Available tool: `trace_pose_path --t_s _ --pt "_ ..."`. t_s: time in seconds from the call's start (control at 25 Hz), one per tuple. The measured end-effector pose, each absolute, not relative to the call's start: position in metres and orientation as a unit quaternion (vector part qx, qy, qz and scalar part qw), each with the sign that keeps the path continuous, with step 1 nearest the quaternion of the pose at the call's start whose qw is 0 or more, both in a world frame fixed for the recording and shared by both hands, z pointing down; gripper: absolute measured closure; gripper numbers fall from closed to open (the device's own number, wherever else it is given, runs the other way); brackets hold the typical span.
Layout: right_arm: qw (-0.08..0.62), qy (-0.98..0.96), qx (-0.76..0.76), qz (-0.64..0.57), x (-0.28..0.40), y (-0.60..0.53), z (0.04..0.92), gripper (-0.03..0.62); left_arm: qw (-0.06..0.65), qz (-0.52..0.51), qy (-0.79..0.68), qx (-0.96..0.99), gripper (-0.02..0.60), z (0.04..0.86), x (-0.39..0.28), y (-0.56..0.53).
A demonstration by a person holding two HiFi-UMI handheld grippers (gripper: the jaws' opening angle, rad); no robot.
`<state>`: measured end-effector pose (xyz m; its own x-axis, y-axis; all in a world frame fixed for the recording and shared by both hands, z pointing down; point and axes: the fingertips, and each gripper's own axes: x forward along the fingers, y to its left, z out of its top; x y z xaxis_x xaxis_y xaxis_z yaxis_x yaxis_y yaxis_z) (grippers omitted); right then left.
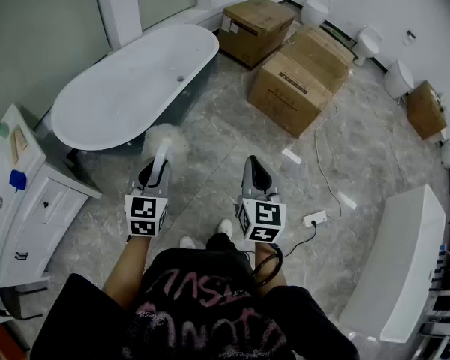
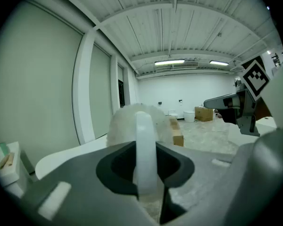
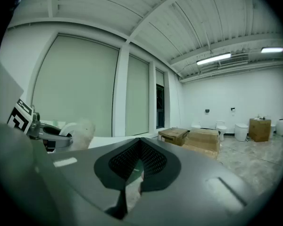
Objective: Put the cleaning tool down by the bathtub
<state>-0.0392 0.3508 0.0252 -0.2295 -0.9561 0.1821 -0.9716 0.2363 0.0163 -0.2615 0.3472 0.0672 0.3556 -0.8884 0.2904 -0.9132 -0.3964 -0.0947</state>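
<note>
My left tool [image 1: 153,174] is clamped on the white handle of the cleaning tool [image 1: 163,147]. In the left gripper view the handle [image 2: 145,147] stands upright between the two jaws, which press on it from both sides, and the fluffy white head rises above them. The cleaning tool is off the floor, and seen from the head view its fluffy head sits just beside the near end of the bathtub [image 1: 127,85], on its floor side.

My right tool [image 1: 256,168] hangs further from the bathtub than the left tool, level with it and well apart from it. In the right gripper view its jaws [image 3: 134,173] are drawn together with only a thin slit between them, and they hold nothing. That same view shows the fluffy head [image 3: 81,130] off to the side, with the long white rim of the bathtub [image 3: 111,139] behind it.

Beyond the far end of the bathtub stand cardboard boxes [image 1: 291,88] on the marble floor [image 1: 225,137]. A white cabinet [image 1: 26,205] stands beside the near end of the bathtub, on the side away from the boxes. A white cable with a power strip [image 1: 315,218] lies on the floor, far from the bathtub, past my right tool.
</note>
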Motion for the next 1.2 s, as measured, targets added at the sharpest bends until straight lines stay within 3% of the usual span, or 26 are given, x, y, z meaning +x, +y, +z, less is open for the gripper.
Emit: trace_pose_path --t_s 1.2 --pt "0.088 -0.765 0.636 0.058 -0.017 0.367 0.042 0.58 0.07 0.158 -0.525 0.833 0.495 0.09 -0.254 0.354"
